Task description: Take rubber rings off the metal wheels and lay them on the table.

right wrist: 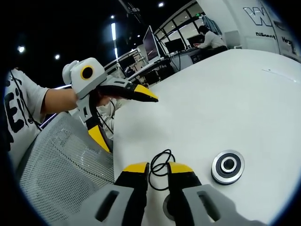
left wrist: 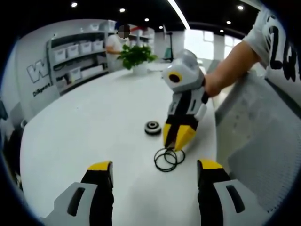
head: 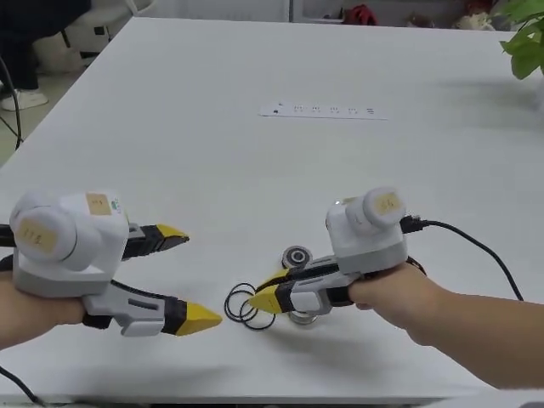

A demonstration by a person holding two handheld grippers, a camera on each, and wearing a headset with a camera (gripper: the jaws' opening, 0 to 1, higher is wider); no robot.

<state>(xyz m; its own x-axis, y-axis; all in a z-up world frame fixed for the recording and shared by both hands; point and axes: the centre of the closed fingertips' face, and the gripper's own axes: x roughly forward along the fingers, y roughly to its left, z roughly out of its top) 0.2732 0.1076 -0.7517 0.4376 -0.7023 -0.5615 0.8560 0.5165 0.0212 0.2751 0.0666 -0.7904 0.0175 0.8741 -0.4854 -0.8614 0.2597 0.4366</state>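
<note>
Black rubber rings (head: 246,306) lie tangled on the white table (head: 255,170), just beside your right gripper's (head: 268,287) narrowly parted tips; your left gripper (head: 189,274) stands wide open nearby. Beyond, a metal wheel (head: 297,256), then a power strip (head: 323,110) and plant (head: 527,42).

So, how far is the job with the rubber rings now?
Done: a few rings lie loose on the table. In hand: the right gripper has its tips at those rings, jaws nearly together; the left gripper is open, holding nothing. Left: one wheel shows a dark rim, perhaps still a ring.
</note>
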